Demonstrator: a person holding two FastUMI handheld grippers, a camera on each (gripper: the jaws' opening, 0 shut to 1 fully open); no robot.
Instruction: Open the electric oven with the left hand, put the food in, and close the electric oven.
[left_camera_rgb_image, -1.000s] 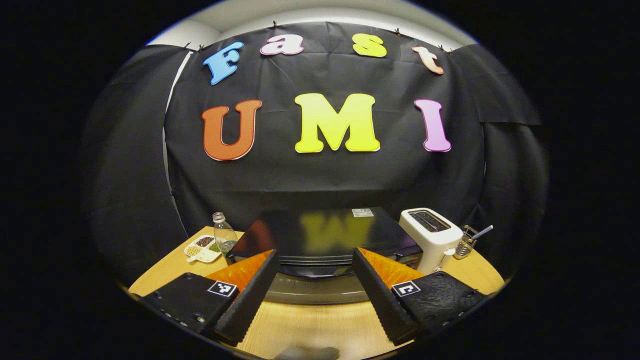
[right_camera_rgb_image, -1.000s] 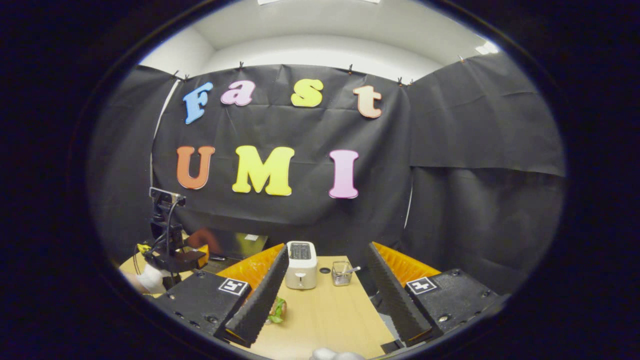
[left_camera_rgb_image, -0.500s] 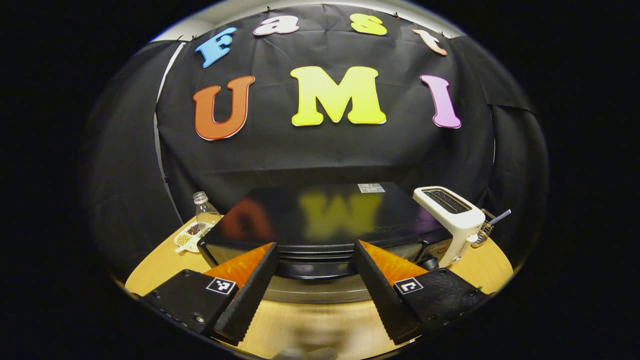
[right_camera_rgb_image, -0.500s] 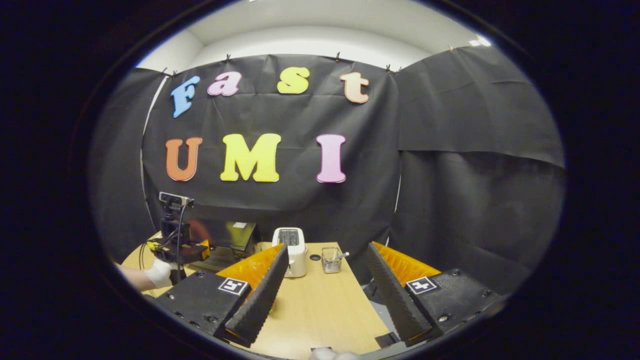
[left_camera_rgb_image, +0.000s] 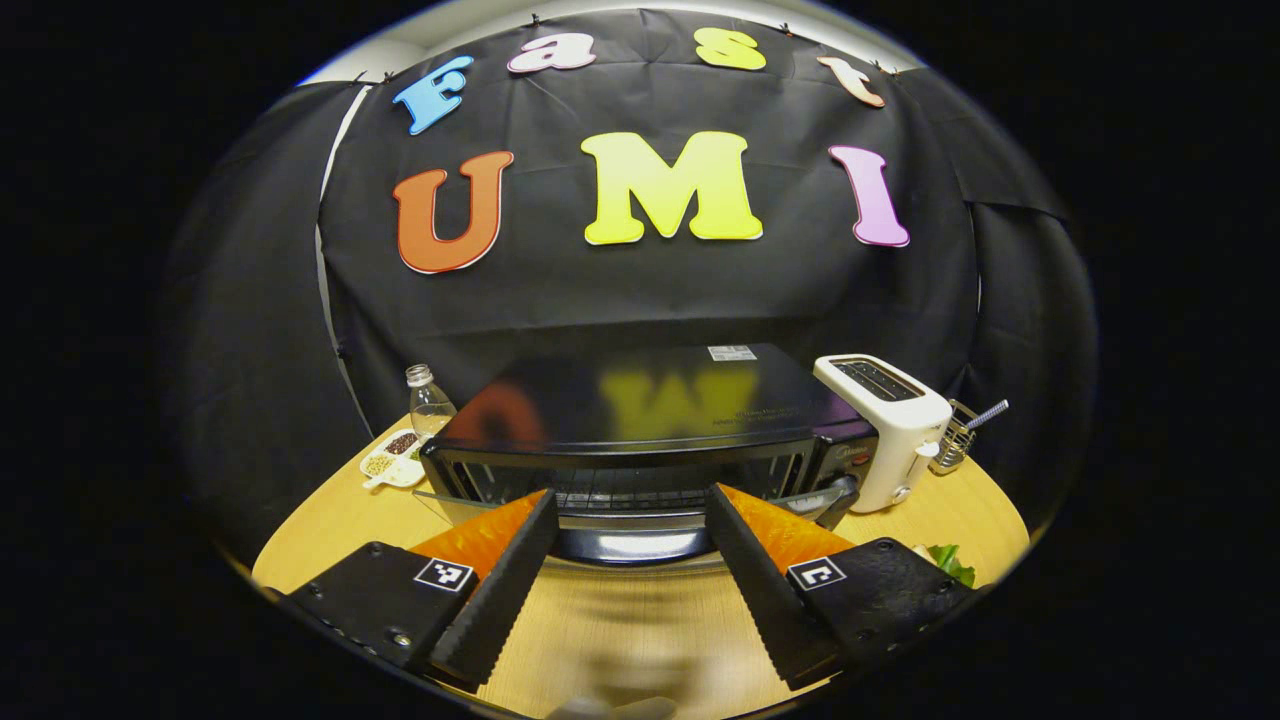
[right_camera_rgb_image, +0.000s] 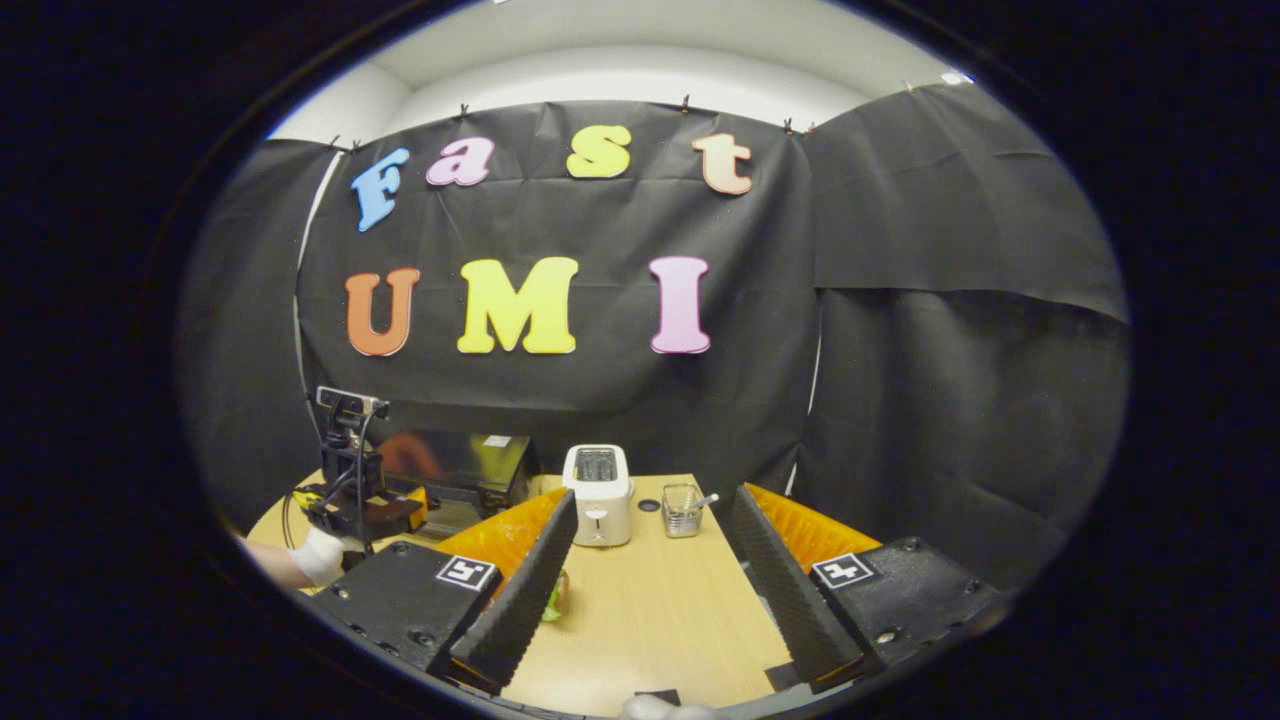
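Electric oven (left_camera_rgb_image: 640, 440) door (left_camera_rgb_image: 630, 545) now tipped partly down between the left gripper (left_camera_rgb_image: 630, 590) jaws, which stand wide, pressing nothing; a second ago it looked shut, rack now exposed. Opening underway, not finished. Right gripper (right_camera_rgb_image: 650, 590) spread, empty, over the table (right_camera_rgb_image: 650, 620). Food (right_camera_rgb_image: 553, 598), green, sits beside its 9 o'clock finger; toaster (right_camera_rgb_image: 598, 495) at 12, beyond.

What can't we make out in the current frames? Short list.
- Food: right gripper view, mostly hidden behind the right gripper's finger; left gripper view, green bit cut by the edge.
- Oven door handle: left gripper view, blurred; contact with the left gripper unclear.
- Divided dish contents: too small.
- Oven interior: dark, behind the rack.
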